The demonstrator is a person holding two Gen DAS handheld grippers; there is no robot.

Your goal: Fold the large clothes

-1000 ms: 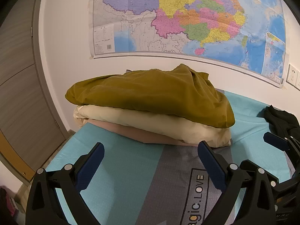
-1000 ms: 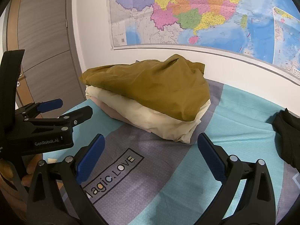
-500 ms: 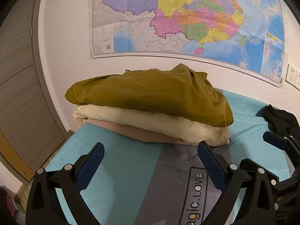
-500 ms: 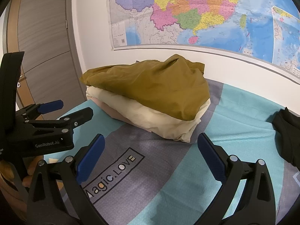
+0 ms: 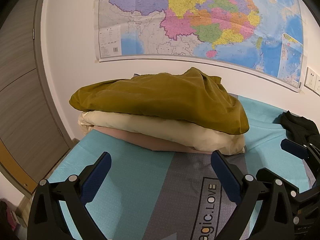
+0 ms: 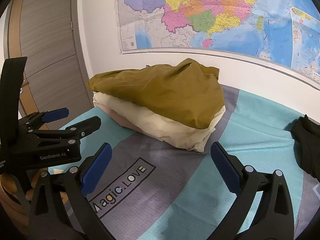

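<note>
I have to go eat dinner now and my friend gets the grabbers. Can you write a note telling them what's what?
Left gripper: open, empty, above the bedspread.
Right gripper: open, empty, beside it.
Done: three folded pieces stacked near the wall, olive garment on top, cream one under it, pink one at the bottom.
Left: the black garment lies crumpled at the right side of the bed, not yet folded. It looks like the next one to pick up.

The pink garment (image 5: 160, 142) lay mostly hidden under the cream garment (image 5: 164, 128). Right of that stack, the black garment (image 6: 308, 140) was cut off by the frame's edge.
</note>
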